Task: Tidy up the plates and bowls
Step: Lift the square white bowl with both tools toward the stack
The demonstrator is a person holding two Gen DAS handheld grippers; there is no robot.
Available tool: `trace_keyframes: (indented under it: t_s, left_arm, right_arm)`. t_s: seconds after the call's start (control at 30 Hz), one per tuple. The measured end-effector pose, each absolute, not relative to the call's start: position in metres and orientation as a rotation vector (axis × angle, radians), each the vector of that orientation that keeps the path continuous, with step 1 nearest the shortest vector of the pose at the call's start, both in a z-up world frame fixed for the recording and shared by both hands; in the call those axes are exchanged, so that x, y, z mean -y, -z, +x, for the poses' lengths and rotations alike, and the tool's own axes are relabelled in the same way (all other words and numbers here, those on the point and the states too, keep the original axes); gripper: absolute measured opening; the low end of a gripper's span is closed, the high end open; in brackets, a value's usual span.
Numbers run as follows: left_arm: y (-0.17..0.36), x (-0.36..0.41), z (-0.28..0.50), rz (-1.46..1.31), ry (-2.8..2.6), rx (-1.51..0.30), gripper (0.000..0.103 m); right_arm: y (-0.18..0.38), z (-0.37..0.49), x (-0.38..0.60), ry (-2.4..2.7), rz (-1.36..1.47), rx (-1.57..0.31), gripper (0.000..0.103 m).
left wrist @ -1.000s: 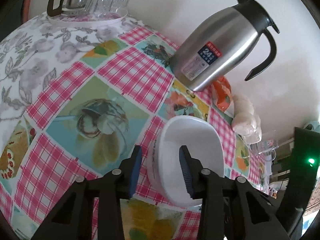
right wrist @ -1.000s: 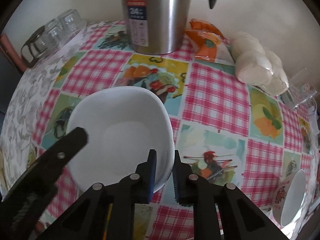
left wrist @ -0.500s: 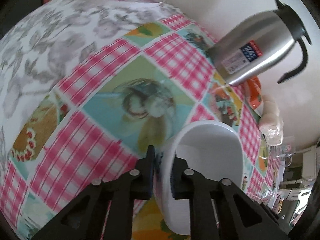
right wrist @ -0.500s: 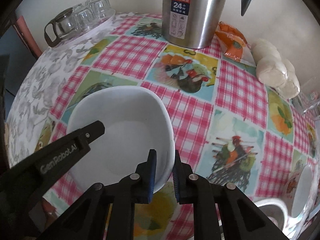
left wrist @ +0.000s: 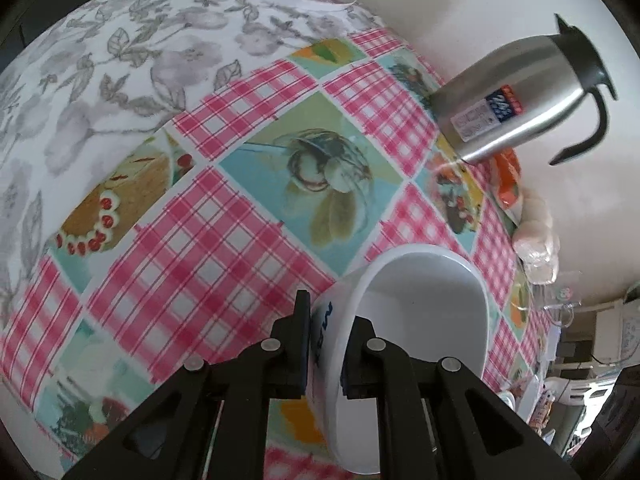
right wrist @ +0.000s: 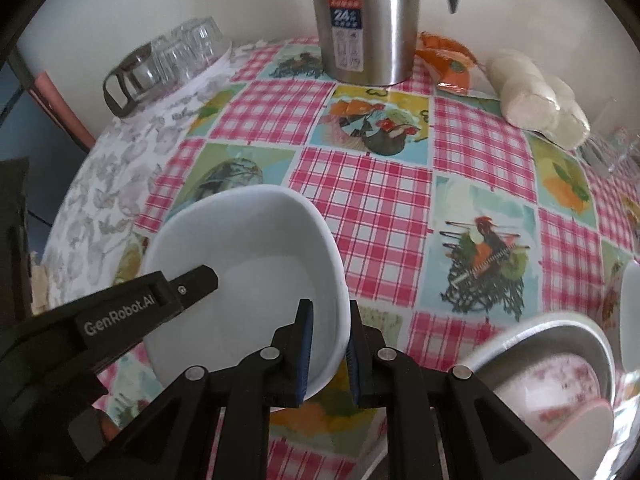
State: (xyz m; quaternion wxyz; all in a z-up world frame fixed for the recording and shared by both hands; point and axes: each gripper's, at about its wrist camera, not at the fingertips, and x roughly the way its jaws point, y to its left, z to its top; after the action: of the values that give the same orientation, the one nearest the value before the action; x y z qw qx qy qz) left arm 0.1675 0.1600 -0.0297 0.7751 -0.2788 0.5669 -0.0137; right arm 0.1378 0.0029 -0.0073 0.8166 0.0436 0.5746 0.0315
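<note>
A white bowl with rounded corners (right wrist: 248,264) is held by both grippers over the checked tablecloth (right wrist: 380,184). My right gripper (right wrist: 330,354) is shut on its right rim, one pad inside and one outside. In the left wrist view my left gripper (left wrist: 326,344) is shut on the opposite rim of that bowl (left wrist: 424,320), which has blue lettering on its outer wall. One finger of the left gripper (right wrist: 188,288) reaches over the bowl in the right wrist view.
A steel thermos jug (right wrist: 364,20) stands at the back by the wall, with an orange packet (right wrist: 448,60) and bagged white buns (right wrist: 536,96) beside it. Glassware (right wrist: 168,64) sits back left. A metal basin (right wrist: 560,332) holding a pink-flowered dish (right wrist: 560,380) is near right.
The left gripper closed from open onto the bowl's rim. Both grippers drew back from the thermos with the bowl, and the metal basin came into the right wrist view.
</note>
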Motion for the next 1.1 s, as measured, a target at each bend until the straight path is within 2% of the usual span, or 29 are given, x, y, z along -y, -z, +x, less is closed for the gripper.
trace_keyframes:
  t_s: [0.47,1.1]
  left_arm:
    - [-0.052,-0.141,0.118,-0.492,0.137,-1.069,0.012]
    - [-0.106,-0.037,0.068,-0.237,0.267,-0.967,0.013]
  right_arm:
    - [-0.067,0.071,0.022,-0.078,0.181,-1.022,0.016]
    - [-0.095,0.003,0.109,0.080,0.281,-0.884,0.020]
